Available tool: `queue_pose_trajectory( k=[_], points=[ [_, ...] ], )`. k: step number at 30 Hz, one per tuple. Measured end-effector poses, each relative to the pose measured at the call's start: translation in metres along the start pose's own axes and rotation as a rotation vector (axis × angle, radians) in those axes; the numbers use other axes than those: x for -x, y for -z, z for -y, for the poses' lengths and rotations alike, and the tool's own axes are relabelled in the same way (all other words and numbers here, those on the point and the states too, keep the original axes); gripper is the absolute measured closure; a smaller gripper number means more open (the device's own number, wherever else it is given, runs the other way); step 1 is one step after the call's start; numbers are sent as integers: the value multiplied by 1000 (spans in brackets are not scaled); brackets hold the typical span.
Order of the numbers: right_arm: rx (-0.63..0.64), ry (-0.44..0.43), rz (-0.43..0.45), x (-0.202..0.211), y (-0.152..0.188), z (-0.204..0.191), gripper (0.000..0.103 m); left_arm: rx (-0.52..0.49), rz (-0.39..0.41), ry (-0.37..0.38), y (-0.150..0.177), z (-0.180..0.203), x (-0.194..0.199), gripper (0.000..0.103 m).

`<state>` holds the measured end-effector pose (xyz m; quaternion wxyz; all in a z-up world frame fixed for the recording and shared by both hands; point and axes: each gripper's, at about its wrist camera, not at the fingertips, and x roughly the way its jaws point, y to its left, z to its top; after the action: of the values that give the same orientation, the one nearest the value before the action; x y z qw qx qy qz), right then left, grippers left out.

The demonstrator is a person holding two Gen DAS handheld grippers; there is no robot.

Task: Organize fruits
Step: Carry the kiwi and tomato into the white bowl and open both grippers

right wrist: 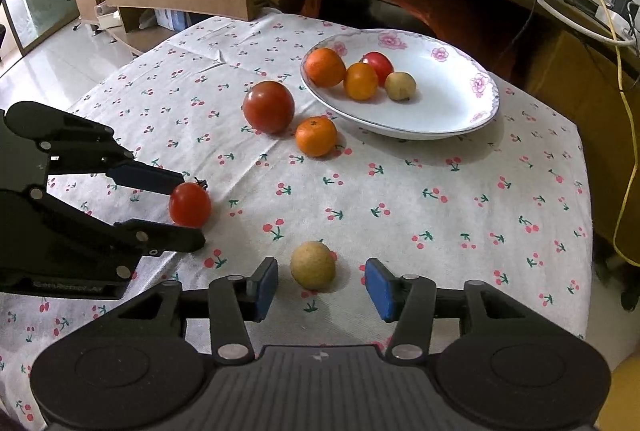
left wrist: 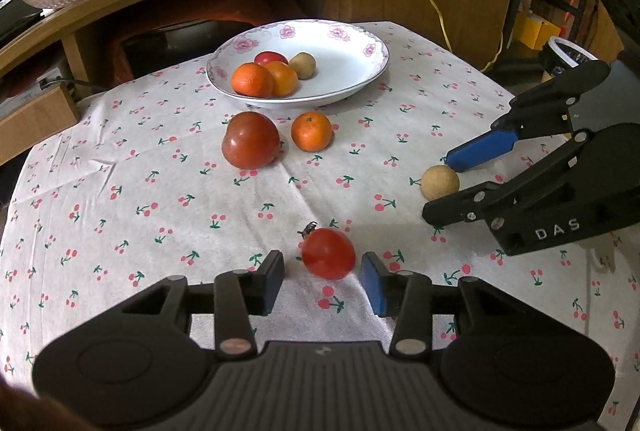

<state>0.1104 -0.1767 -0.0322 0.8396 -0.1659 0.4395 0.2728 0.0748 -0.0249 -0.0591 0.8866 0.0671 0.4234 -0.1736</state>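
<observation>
While both tools sit low over the cherry-printed white tablecloth (left wrist: 120,167), each has a fruit framed between spread fingers, so the step in hand looks like a paired pick-up. The left gripper (left wrist: 322,281) stands open with the small glossy red tomato (left wrist: 329,253) lying on the cloth between its blue pads, nearer the right-hand pad and touching neither as far as the left wrist view shows. The right gripper (right wrist: 322,289) is likewise open around the small round tan fruit (right wrist: 313,265), which sits roughly centred, with clear gaps on both sides.

To do this well, I would judge that each tool should slide a little further forward so the pads meet the widest part of the fruit, then close gently. The tomato looks smooth, taut and soft, with a dry dark stem at its far side; a hard squeeze could bruise or split it. The tan fruit looks matte and firm, but round enough to roll away if one pad arrives first.

The white flower-rimmed ceramic plate (right wrist: 460,111), at the far side of the table, already holds four small fruits. A large red tomato (right wrist: 268,106) and a small orange mandarin (right wrist: 316,136) wait on the cloth just beside its near rim.
</observation>
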Motion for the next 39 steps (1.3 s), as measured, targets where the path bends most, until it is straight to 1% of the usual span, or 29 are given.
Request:
queue_pose_trajectory(
  k=[2,3,4,6,9,12,16,25,27,33,39],
  points=[
    [7,4,-3,-1,-1,-2,63,-2,1,-4,0,1,0,56],
    [5,3,-5,0,-1,-2,69,-4,2,-5,-1,2,0,59],
    [4,2,-9,0,-2,-2,75,-4,1,0,-1,3,0,64],
    [2,9,-15,-1,-3,-3,80,1,-5,13,-3,3,0,69],
    [-8,8,-19,-1,-4,-2,80,-5,-9,7,-4,5,0,69],
    [-23,9,-18,-1,-6,0,80,8,-10,11,-9,4,-1,70],
    [-45,6,7,3,-11,4,80,22,15,14,-18,2,1,70],
    [-89,4,72,11,-36,12,80,28,72,2,-52,0,0,70],
    [-98,14,84,11,-41,16,80,32,79,-4,-59,-2,-1,70],
    [-130,33,111,5,-61,32,80,31,95,-32,-84,-11,-14,70],
    [-163,54,119,-10,-79,49,79,53,86,-45,-103,-22,-38,70]
  ],
)
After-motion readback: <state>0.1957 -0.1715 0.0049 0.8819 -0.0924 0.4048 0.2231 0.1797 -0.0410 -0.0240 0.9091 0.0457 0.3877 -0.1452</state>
